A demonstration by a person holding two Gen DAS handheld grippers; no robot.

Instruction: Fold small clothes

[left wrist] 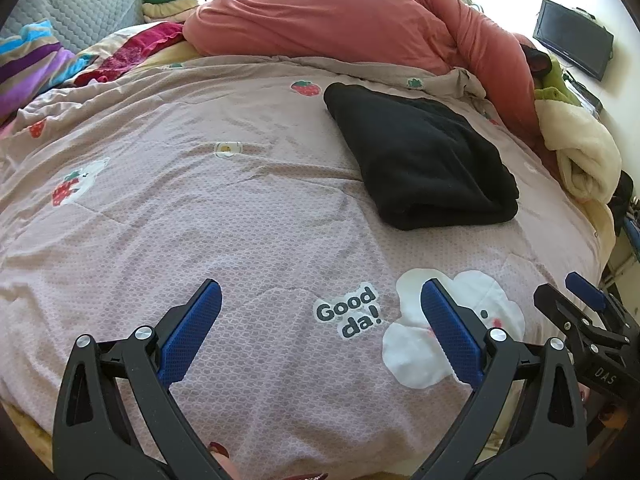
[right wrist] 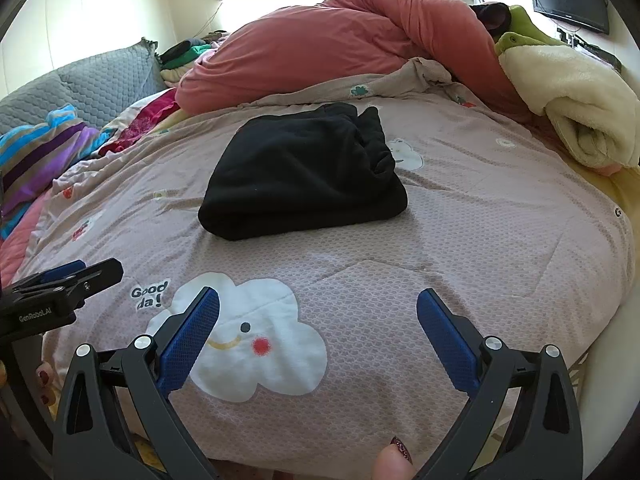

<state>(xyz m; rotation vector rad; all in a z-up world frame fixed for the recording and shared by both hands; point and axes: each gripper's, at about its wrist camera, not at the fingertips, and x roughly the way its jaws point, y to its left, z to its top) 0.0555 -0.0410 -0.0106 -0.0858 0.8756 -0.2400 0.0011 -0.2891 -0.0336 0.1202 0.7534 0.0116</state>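
Only the right view shows the black garment [right wrist: 300, 172]'s bunched end.

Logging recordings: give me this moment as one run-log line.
left tool: open, empty | right tool: open, empty | black garment: folded, on bedcover, untouched

Salmon duvet [left wrist: 340, 20], grey quilted pillow [left wrist: 92, 8], wall television [left wrist: 572, 38], cream blanket [right wrist: 572, 100].

Home bedroom: bed [left wrist: 240, 208] under cartoon-print pink quilt, bunched salmon duvet [left wrist: 340, 20] along far edge, grey quilted pillow [left wrist: 92, 4] at far left corner, wall-mounted TV [left wrist: 574, 38], bright window behind.
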